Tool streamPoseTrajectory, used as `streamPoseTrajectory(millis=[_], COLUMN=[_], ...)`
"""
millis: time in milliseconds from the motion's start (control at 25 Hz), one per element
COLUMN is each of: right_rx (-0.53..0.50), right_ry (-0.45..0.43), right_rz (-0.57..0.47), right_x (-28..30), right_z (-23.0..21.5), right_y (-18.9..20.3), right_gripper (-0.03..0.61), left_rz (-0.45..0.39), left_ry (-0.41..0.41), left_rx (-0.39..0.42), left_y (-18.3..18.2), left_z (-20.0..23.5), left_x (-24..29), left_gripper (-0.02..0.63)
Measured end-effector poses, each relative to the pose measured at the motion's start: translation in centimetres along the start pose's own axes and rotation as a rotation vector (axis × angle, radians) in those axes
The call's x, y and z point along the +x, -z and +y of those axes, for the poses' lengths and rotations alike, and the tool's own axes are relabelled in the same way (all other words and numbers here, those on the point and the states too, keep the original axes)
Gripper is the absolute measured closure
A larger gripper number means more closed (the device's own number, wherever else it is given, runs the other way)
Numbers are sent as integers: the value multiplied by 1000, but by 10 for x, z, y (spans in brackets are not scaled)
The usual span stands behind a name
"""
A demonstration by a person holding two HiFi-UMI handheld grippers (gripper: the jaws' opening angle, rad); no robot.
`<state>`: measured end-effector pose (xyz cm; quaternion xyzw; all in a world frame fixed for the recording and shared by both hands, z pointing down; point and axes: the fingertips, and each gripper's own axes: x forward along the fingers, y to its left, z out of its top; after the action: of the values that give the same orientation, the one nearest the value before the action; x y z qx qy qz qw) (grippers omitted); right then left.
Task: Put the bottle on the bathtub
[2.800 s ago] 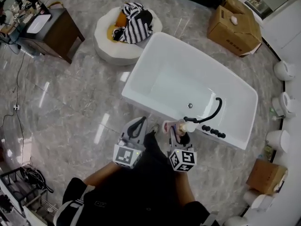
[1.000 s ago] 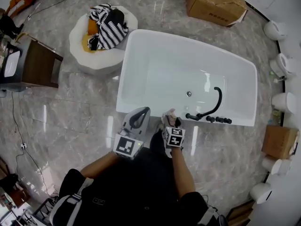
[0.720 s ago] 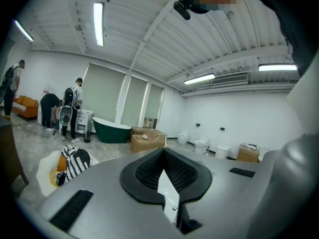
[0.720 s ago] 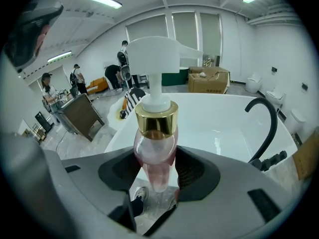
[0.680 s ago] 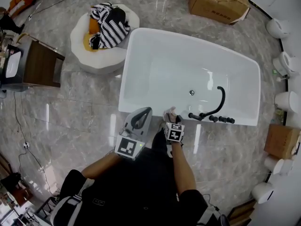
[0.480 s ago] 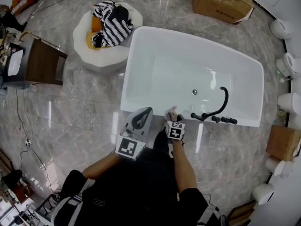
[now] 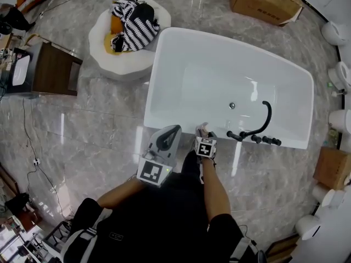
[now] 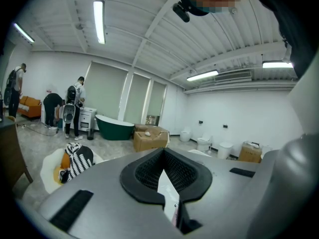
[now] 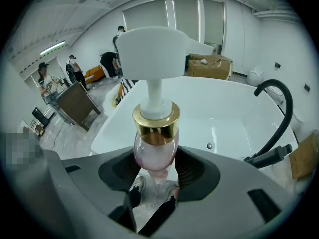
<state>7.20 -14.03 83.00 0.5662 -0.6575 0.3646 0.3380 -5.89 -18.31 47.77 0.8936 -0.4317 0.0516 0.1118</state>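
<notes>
Clear pink pump bottle (image 9: 155,151), gold collar, white head, upright in clasp of right hand-held gripper (image 9: 155,172).

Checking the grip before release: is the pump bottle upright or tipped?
Upright: the bottle stands between the right gripper's jaws, white pump head on top.

White bathtub (image 7: 155,78) seen from above, its wide basin open to a reach from overhead. On the near rim, a black arched faucet (image 7: 270,113) and a row of black knobs (image 7: 264,140) block the right part. The rim is bare from there out to the left corner. The right gripper (image 7: 203,133), closed on a pump bottle (image 7: 202,128), sits at that rim just left of the faucet. The left gripper (image 7: 165,139), jaws together, hangs beside it over the floor. A round cushion (image 7: 118,64) stands near the tub's far left corner.
</notes>
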Motion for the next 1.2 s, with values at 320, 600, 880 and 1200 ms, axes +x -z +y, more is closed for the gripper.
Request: streamPoseTrajectory(millis=[320,600,880,1200], right_rx=[-9,-5,-15,-36], right_ry=[4,6,8,18], right_rz=[43,45,87,102], right_x=[11,16,21,19], right_z=[-5,-1,-1,2], right_y=[15,14,27,30], right_gripper=[365,365,365,364], left_rz=[-3,13,12,12], left_ry=[-21,-27,-26,-20], left_rx=[-1,-19,-17,-36], left_y=[1,6,8,9], left_z=[3,8,8,7], left_x=[6,5,7,7], left_gripper=[598,598,598,598])
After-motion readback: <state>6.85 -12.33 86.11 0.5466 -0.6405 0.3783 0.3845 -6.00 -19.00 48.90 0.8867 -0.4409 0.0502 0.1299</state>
